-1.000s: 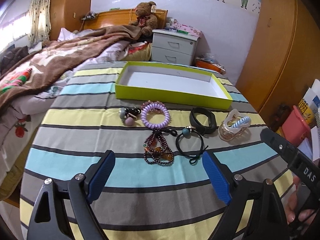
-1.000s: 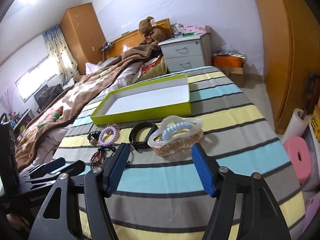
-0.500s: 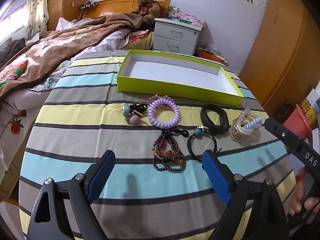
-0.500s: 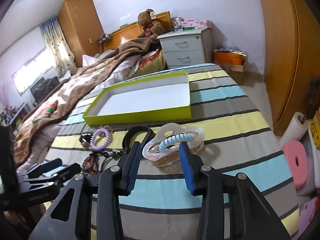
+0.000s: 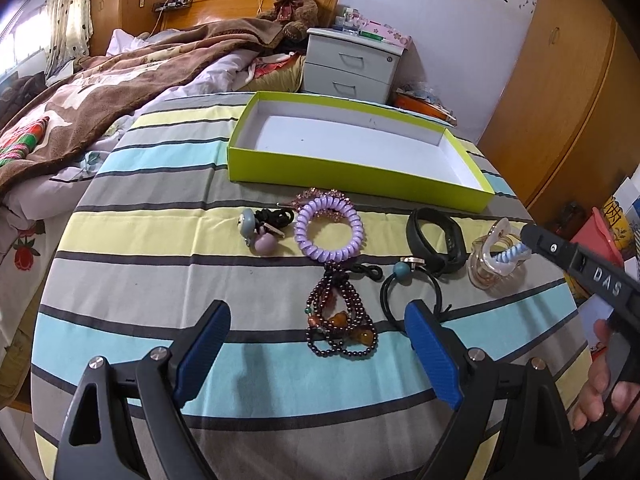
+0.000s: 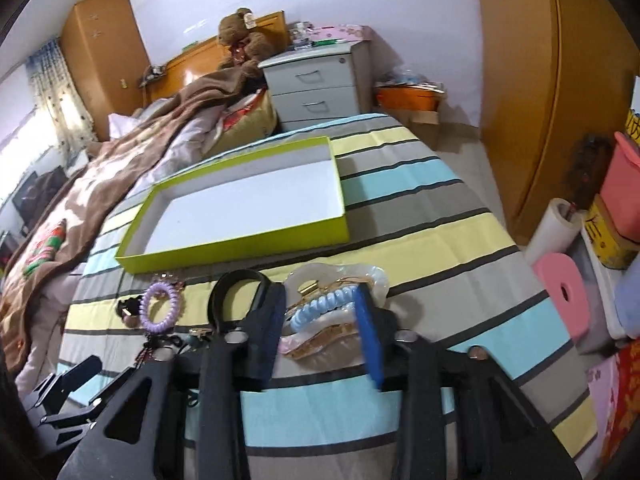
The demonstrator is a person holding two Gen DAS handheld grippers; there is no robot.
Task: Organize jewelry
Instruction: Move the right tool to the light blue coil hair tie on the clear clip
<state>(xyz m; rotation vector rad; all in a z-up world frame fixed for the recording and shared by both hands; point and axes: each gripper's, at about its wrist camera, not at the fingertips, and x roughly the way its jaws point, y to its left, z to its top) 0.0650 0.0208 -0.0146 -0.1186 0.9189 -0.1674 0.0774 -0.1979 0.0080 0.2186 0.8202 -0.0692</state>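
An empty lime-green tray lies at the back of the striped table. In front of it lie a purple coil hair tie, dark bead bracelets, a black hair tie with a blue bead, a black band and a small bobble tie. My right gripper has its jaws closed onto a translucent hair claw with a blue clip. My left gripper is open above the near table, just short of the beads.
A bed with a brown blanket lies to the left. A grey nightstand stands behind the table. Wooden wardrobes are on the right. Pink bins and a pink roll sit by the table's right edge.
My right gripper has moved forward and narrowed from wide open to closing around the hair claw. My left gripper has drifted a little forward and stays open.
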